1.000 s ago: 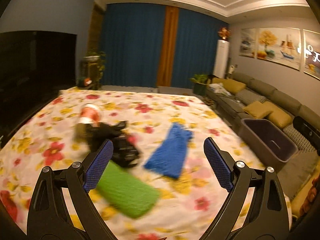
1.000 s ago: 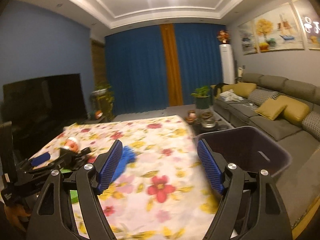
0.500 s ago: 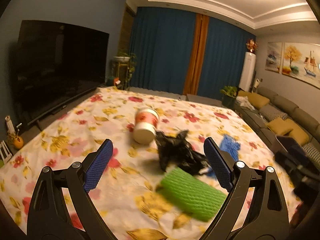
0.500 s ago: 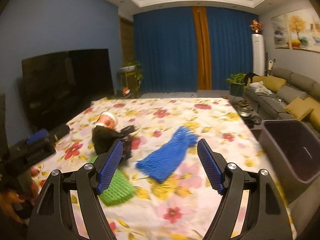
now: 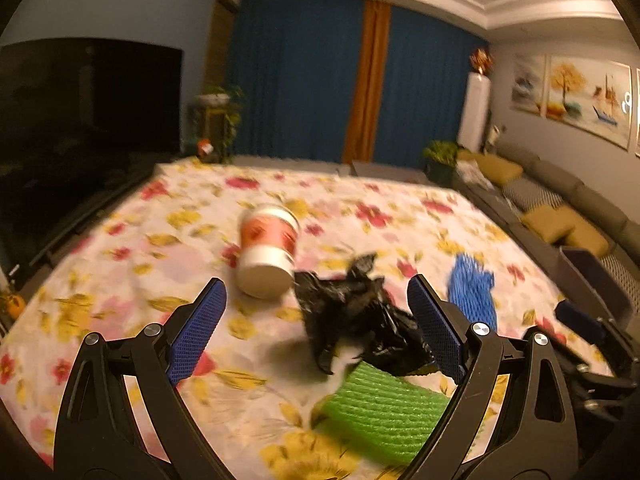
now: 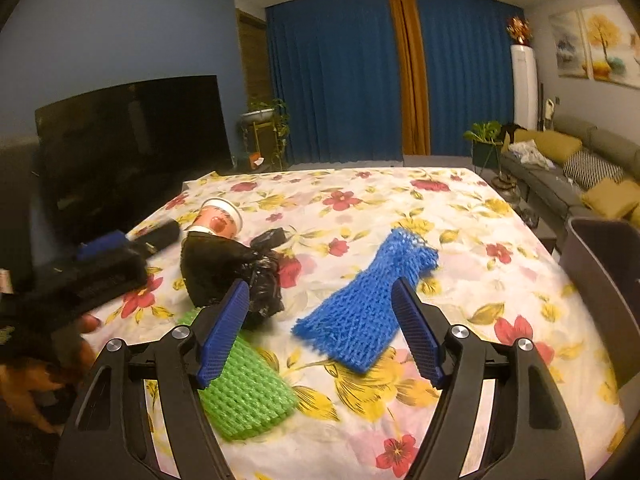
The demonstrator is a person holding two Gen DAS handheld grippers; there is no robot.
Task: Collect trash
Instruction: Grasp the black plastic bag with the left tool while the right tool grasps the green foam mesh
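Observation:
Trash lies on a flowered tablecloth (image 5: 120, 280). A red and white paper cup (image 5: 266, 254) lies on its side, with a crumpled black plastic bag (image 5: 360, 320) beside it. A green foam net (image 5: 384, 412) sits nearest, partly under the bag, and a blue foam net (image 5: 472, 296) lies to the right. My left gripper (image 5: 314, 292) is open above the cloth, its fingers framing the bag and the cup, with nothing held. My right gripper (image 6: 320, 292) is open with the blue foam net (image 6: 368, 300) lying beyond its fingers, untouched. The green net (image 6: 248, 392) is by its left finger.
A dark plastic bin (image 6: 604, 280) stands off the table's right edge. A sofa with cushions (image 5: 560, 208) runs along the right wall and a large television (image 5: 80, 120) stands on the left. A hand (image 6: 60, 360) holds the left gripper (image 6: 132, 240) at the table's left side.
The left gripper has swung left, from the nets toward the cup and black bag. The right gripper has turned left away from the bin and dropped toward the blue net.

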